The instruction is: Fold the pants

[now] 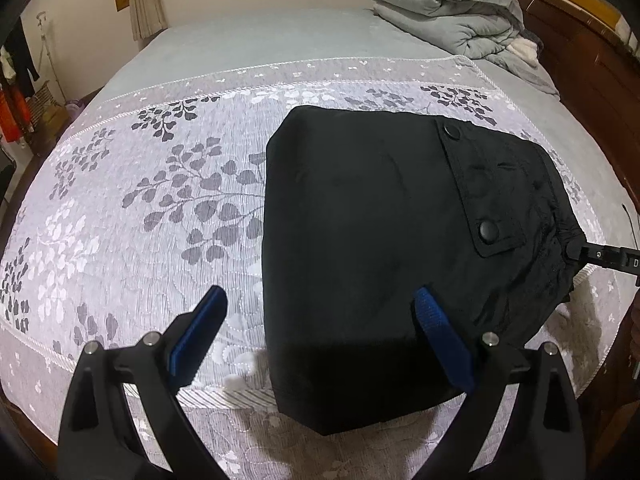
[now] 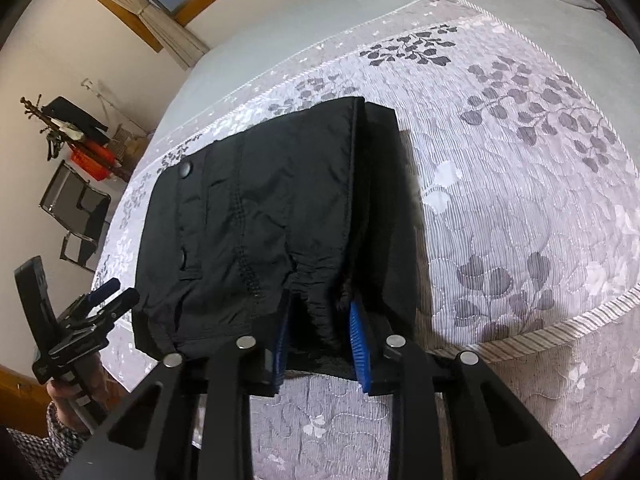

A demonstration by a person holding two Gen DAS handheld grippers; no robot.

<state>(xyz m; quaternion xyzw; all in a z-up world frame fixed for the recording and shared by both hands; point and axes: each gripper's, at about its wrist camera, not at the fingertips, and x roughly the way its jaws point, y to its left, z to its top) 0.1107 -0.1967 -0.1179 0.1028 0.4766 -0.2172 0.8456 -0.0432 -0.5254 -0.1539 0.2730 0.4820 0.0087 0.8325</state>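
Two grippers work over the bed. On the right gripper [image 2: 320, 332] the blue pads [image 2: 359, 340] have drawn in close and pinch a gathered bunch of the waistband of the black pants [image 2: 256, 216], at the edge of the garment nearest that camera. From the left wrist view this same gripper [image 1: 576, 250] shows as a dark tip biting the crumpled right-hand edge of the cloth. Over on the other side, the left gripper [image 1: 320, 320] stands with its jaws wide apart, gripping nothing; one blue pad [image 1: 438, 332] hangs above the near part of the pants, the other above the bedspread beside them. Already folded into a compact block, the pants lie flat on the pale quilted bedspread [image 1: 140, 200] with its grey leaf print, a snap-buttoned pocket flap [image 1: 476, 184] facing up. Farther back, a grey duvet [image 1: 448, 8] sits bundled near the wooden headboard [image 1: 580, 60].
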